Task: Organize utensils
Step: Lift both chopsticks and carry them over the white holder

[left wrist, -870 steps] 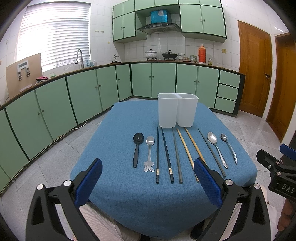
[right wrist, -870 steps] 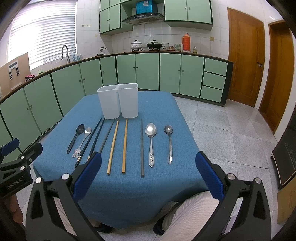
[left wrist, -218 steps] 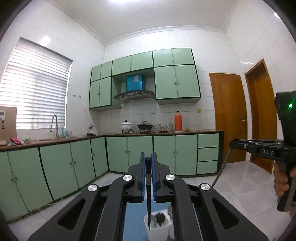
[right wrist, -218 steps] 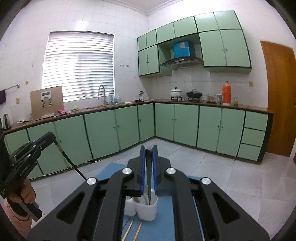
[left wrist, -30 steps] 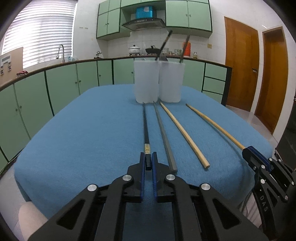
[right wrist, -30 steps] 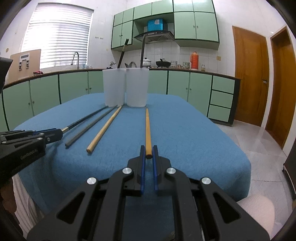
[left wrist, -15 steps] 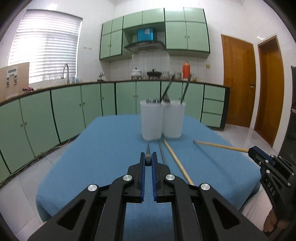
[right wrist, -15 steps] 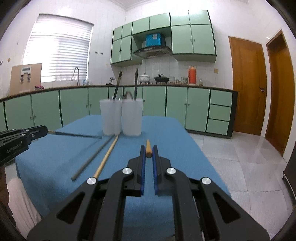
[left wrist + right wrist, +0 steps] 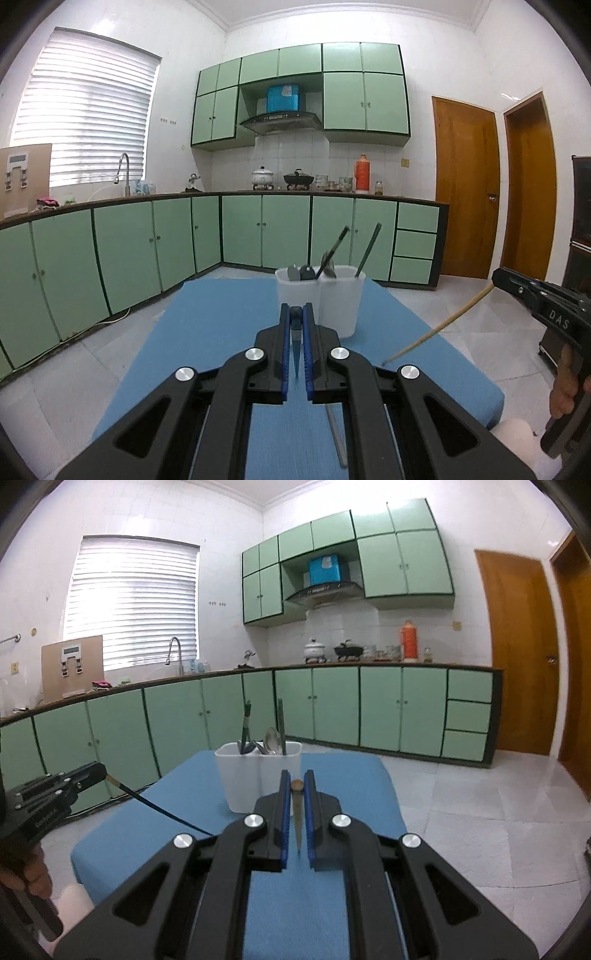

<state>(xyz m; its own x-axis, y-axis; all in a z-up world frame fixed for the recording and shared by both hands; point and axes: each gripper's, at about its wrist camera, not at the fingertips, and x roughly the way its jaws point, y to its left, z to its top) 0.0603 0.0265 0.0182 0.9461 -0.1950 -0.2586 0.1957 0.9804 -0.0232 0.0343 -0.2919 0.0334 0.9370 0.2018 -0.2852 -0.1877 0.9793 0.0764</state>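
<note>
The left hand-held gripper (image 9: 296, 321) is clenching a black chopstick (image 9: 159, 806) above the blue bench (image 9: 207, 332), while the right hand-held gripper (image 9: 296, 792) is gripping a wooden chopstick (image 9: 439, 328). Both are hovering near the white utensil holder (image 9: 334, 295).

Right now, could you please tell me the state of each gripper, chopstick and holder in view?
left gripper: jaws shut on black chopstick, lifted off table.
right gripper: jaws shut on wooden chopstick, also lifted.
white holder: upright, spoons and two chopsticks inside.
grey chopstick: lying on blue tablecloth.
</note>
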